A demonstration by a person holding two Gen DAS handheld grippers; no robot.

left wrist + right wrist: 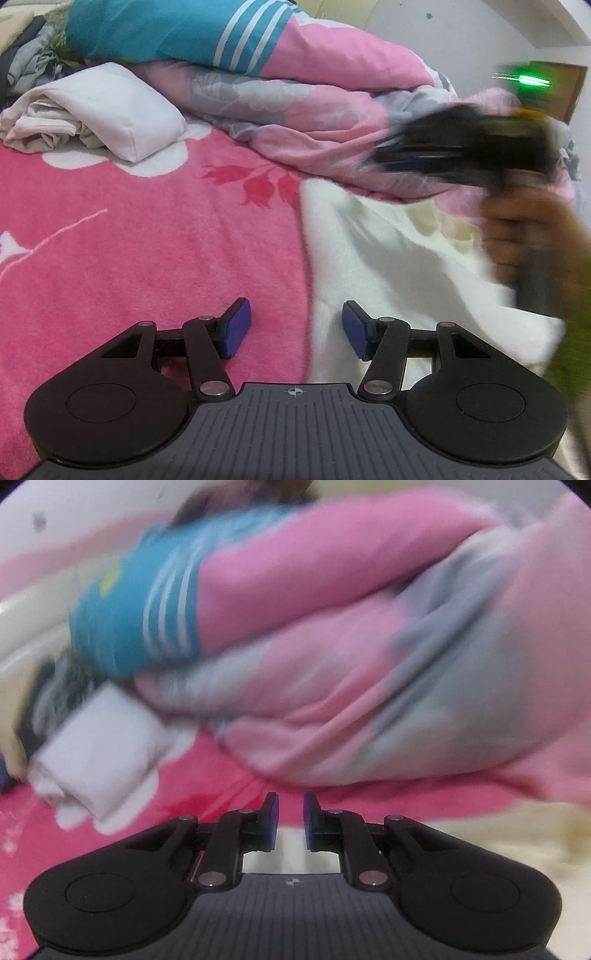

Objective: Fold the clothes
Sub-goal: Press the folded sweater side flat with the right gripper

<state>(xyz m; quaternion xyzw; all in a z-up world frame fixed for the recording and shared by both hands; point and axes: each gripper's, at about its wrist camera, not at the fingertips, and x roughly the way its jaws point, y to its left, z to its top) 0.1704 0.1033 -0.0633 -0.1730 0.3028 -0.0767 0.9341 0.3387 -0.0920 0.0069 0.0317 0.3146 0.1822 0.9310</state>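
Note:
A white fleece garment (399, 266) lies spread on the pink blanket (129, 240) at the right of the left wrist view. My left gripper (296, 328) is open and empty, low over the garment's left edge. My right gripper (391, 155) shows blurred in that view, held in a hand above the garment's far edge. In the right wrist view the right gripper (290, 819) has its jaws slightly apart with nothing between them, above a pale cream cloth (498, 845).
A folded white cloth (99, 114) lies at the back left and shows blurred in the right wrist view (99, 760). A bunched pink, grey and teal quilt (295, 96) runs along the back and also fills the right wrist view (351, 664).

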